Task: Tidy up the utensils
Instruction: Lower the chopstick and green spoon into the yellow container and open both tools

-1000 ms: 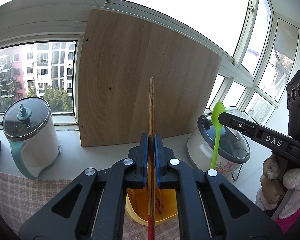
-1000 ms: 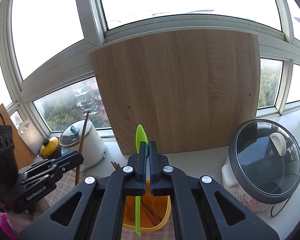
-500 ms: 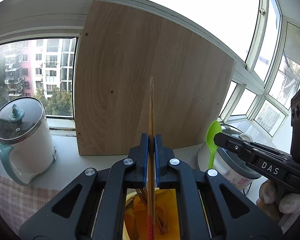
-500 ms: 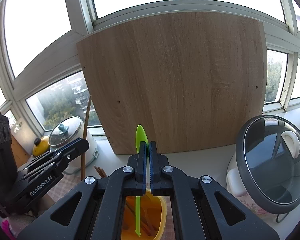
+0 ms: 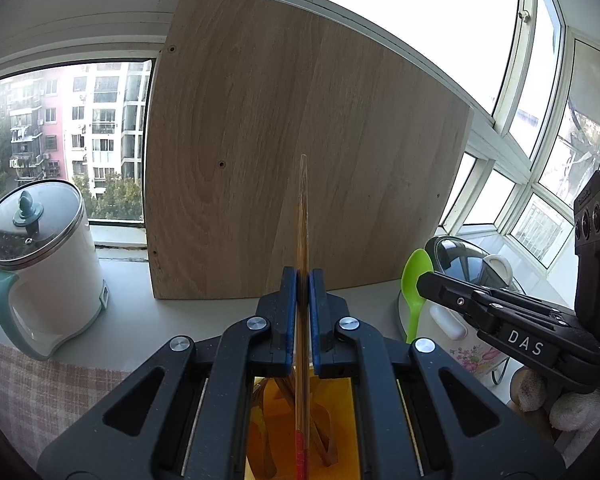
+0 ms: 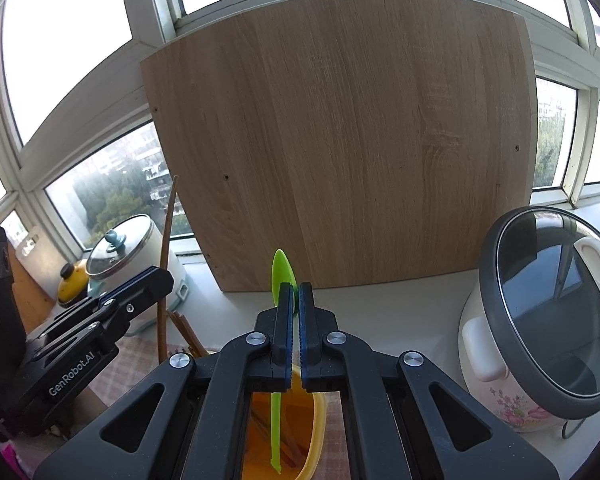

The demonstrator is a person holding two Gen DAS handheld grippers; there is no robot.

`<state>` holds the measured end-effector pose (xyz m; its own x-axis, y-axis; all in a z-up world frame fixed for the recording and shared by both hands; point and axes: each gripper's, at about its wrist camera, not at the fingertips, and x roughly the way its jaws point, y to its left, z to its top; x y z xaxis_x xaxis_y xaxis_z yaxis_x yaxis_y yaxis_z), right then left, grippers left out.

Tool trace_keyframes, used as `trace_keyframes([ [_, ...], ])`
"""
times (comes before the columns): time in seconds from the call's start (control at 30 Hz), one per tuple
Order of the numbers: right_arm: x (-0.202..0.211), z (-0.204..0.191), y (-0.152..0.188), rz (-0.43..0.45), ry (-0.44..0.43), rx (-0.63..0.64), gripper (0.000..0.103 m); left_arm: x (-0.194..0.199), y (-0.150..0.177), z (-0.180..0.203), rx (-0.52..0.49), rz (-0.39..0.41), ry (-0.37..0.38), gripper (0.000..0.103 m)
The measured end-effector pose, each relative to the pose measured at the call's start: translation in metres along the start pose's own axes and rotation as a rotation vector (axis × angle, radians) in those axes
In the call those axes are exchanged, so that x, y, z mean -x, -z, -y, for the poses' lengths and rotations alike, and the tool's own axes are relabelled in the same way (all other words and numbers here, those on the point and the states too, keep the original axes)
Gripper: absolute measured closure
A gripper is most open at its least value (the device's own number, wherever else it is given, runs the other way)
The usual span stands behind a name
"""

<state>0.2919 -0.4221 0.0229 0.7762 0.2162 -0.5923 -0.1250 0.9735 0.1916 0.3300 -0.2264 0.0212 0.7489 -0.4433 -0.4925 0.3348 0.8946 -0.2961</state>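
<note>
My left gripper (image 5: 302,276) is shut on a pair of wooden chopsticks (image 5: 302,216) held upright, their red-banded lower ends reaching into the yellow utensil holder (image 5: 340,412) below. Several other chopsticks stand inside that holder. My right gripper (image 6: 293,292) is shut on a green plastic spoon (image 6: 281,268), bowl up, with its handle tip down inside the same yellow holder (image 6: 314,432). The spoon (image 5: 416,280) and the right gripper (image 5: 424,280) also show at the right of the left wrist view; the left gripper (image 6: 166,276) with its chopsticks (image 6: 168,240) shows at the left of the right wrist view.
A large wooden board (image 5: 300,152) leans against the window behind the holder. A white kettle with a glass lid (image 5: 40,264) stands at the left, a flowered rice cooker (image 6: 540,320) at the right, a small yellow pot (image 6: 72,280) far left. A checked cloth (image 5: 28,392) covers the table.
Both grippers have sunk toward the yellow holder, so the chopsticks and the spoon handle reach deeper into it. The board and window have drawn closer in both views.
</note>
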Motion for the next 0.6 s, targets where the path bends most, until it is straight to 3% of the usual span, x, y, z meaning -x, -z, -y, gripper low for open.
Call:
trace_keyframes([
  [0.57,0.009,-0.005,0.017,-0.032,0.001,-0.015,0.102,0.019,0.010,-0.004,-0.017,-0.064,0.012,0.099],
  [0.6,0.010,-0.007,0.017,-0.035,0.003,-0.010,0.102,0.020,0.011,-0.005,-0.016,-0.074,0.013,0.093],
])
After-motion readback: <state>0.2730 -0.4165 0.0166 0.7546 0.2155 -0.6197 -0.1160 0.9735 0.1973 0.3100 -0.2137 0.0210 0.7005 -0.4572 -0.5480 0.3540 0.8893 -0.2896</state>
